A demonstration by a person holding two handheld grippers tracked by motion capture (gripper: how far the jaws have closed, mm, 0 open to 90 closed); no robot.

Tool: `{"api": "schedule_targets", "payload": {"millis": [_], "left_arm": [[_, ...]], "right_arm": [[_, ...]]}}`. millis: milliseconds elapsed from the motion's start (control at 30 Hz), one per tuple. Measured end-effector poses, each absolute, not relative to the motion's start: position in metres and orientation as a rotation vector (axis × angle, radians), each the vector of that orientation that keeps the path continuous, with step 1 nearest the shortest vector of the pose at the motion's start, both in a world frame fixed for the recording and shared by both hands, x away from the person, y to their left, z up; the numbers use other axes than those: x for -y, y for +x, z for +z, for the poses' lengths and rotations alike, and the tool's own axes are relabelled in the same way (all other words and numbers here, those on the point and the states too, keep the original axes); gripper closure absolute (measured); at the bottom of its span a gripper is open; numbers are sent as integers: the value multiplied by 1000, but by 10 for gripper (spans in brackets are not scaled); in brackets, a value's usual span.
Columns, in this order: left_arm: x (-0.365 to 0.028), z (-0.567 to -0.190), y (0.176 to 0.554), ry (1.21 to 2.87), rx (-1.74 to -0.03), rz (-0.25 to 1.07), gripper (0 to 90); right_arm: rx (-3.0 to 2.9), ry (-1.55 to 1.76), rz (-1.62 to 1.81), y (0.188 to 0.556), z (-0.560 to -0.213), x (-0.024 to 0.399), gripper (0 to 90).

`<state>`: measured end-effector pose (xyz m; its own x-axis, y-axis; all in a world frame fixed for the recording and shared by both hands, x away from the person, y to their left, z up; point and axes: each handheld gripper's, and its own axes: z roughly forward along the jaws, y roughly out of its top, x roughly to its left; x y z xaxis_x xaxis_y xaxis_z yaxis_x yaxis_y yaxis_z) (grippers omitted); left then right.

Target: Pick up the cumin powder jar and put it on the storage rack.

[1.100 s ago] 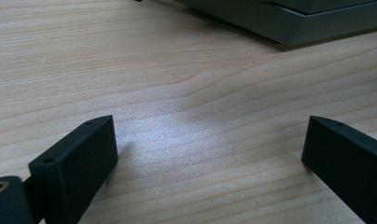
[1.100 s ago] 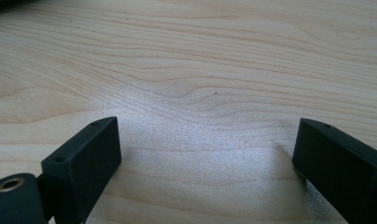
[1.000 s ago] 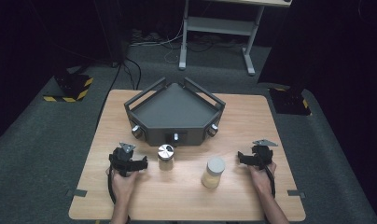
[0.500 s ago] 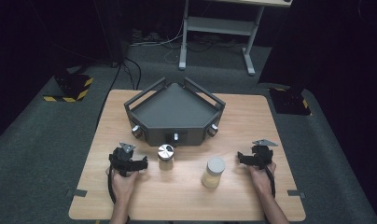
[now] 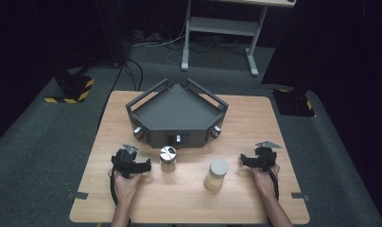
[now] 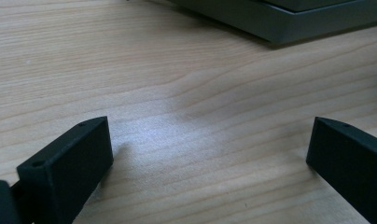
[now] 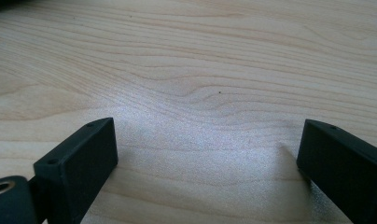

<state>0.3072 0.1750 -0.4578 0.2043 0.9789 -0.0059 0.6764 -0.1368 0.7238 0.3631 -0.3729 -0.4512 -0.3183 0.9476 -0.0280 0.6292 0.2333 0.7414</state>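
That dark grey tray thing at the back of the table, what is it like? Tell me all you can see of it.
The dark grey tray is five-sided, pointing away from the person, and looks like metal or plastic. Low rails run along its two far edges. Three round knobs sit on its near faces. Its flat floor holds nothing. It rests on the wooden table, behind two jars and apart from them.

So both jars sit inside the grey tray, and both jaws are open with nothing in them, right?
Not quite. The high view shows both jars, the left jar and right jar, on the table in front of the tray, not inside it. Both sets of jaws are open and empty.
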Motion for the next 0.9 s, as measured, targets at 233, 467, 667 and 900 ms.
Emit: {"api": "schedule_targets", "payload": {"millis": [233,467,667,900], "left_arm": [[-175,-453,303,1908,-1507,642,3],[-173,-448,297,1960,-1454,633,4],[-172,-447,291,1989,-1409,603,4],[-173,-450,287,2005,-1381,551,4]], "right_arm": [[-2030,1445,877,363,-451,372,47],[-2030,1445,877,363,-451,372,46],[-2030,1445,878,363,-451,373,47],[-2029,1445,878,363,-451,373,47]]}}
